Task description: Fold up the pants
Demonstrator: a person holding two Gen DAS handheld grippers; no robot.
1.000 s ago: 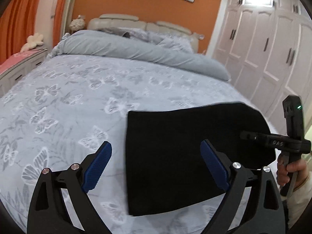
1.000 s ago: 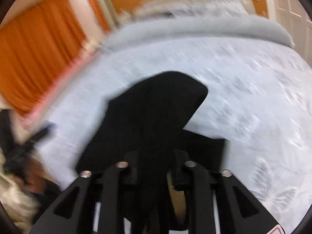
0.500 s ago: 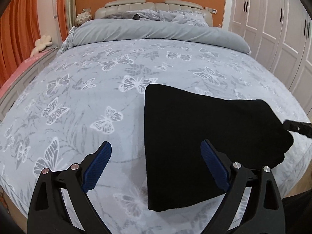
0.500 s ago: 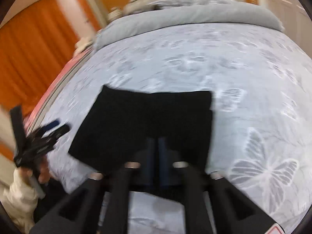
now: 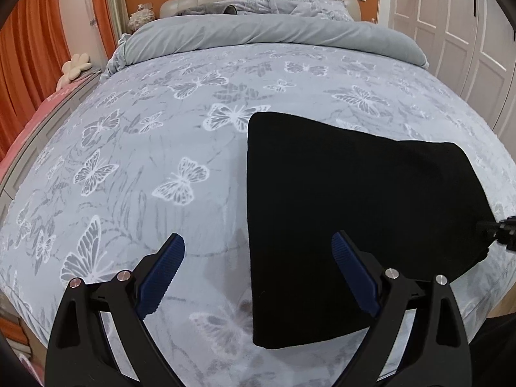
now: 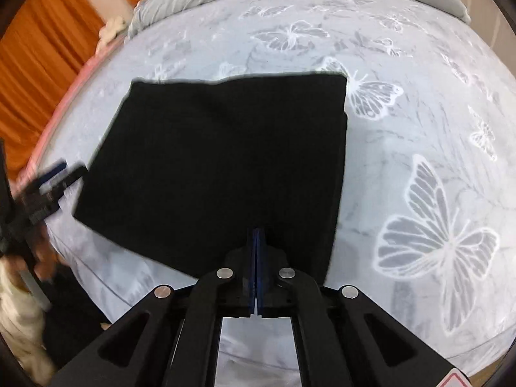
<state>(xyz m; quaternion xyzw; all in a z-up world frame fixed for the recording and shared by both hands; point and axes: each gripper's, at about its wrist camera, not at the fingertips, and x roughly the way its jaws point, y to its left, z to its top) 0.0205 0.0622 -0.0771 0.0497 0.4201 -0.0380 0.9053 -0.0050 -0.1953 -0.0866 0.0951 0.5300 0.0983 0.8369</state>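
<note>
Left wrist view: the left gripper (image 5: 258,251) stands wide apart, its blue pads (image 5: 163,269) empty and hanging over the bedspread (image 5: 145,148). The black pants (image 5: 354,200) lie flat in a folded slab on the near right part of the bed. Their left edge runs between the two fingers and the right finger overlaps the cloth in the picture; whether it touches cannot be told. The tip of the right gripper (image 5: 498,227) shows at the right edge, at the far corner of the pants. A rolled grey duvet (image 5: 274,34) lies across the head of the bed.

Right wrist view: the right gripper (image 6: 256,235) is fully closed, pad against pad, with no cloth seen between them; its tip sits over the near edge of the pants (image 6: 225,161). The left gripper (image 6: 56,174), blurred, is just beside their left edge.
</note>
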